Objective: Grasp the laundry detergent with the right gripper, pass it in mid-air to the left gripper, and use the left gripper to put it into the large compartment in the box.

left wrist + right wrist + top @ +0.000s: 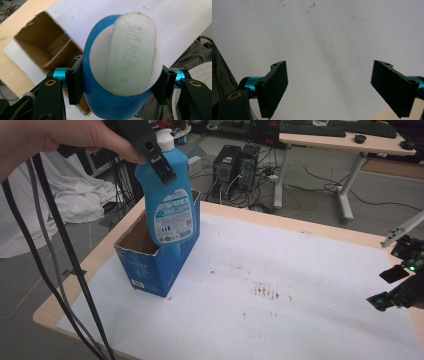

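White paper [300,310] covers most of the pale wooden surface [102,252], with reddish-brown smudges [265,291] near its middle. Behind the surface, the high view shows grey floor, black computer towers [235,165] with tangled cables, a second desk on white legs [350,142], and a white cloth [75,190] heaped at the left.

At the far left corner of the surface stands an open blue cardboard box [150,265], its brown inside showing. A blue plastic bottle with a white cap and a printed label [167,195] hangs tilted over the box's opening, its lower end just above or dipping into the box; which of the two cannot be told. The left gripper [157,157], held in a hand [55,137] at the top left, is clamped on the bottle's upper part, just below the cap. In the left gripper view, the two black jaws press on either side of the blue bottle [110,105], the white cap [130,53] faces the camera, and the open box [47,47] lies beneath. Dark cables [55,265] trail down from this gripper.

The right gripper [395,287] sits at the right edge of the surface, well apart from the box. In the right gripper view its jaws stand wide apart with nothing between them, over bare white paper [324,37].
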Action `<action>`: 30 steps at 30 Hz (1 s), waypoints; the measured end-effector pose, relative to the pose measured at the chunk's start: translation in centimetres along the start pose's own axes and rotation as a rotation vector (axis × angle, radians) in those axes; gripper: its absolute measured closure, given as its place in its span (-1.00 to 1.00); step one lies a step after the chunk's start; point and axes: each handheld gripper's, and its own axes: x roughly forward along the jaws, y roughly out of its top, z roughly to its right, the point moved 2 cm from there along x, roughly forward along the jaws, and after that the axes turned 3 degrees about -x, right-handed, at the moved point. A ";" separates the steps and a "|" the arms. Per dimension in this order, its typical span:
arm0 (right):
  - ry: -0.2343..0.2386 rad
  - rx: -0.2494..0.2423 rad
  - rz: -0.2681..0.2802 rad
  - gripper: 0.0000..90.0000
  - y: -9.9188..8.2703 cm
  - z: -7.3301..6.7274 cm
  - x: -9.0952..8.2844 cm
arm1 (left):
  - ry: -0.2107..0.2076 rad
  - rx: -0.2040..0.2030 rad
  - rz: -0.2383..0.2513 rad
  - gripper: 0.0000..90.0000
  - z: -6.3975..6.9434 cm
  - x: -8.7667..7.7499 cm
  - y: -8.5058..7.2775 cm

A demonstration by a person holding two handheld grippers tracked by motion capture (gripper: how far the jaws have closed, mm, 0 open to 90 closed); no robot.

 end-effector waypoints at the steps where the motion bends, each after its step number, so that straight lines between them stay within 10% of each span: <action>1: -0.004 0.005 -0.001 -0.69 -0.1 0.2 0.0 | 0.012 -0.013 0.003 -0.16 -0.3 -0.1 -0.2; 16: -0.039 0.058 0.031 -0.69 -0.9 2.1 -1.1 | 0.141 -0.123 0.009 -0.16 -3.0 0.5 -1.7; 30: -0.060 0.074 0.031 -0.69 -1.9 2.0 -1.8 | 0.160 -0.155 -0.023 -0.16 -4.0 4.5 -2.9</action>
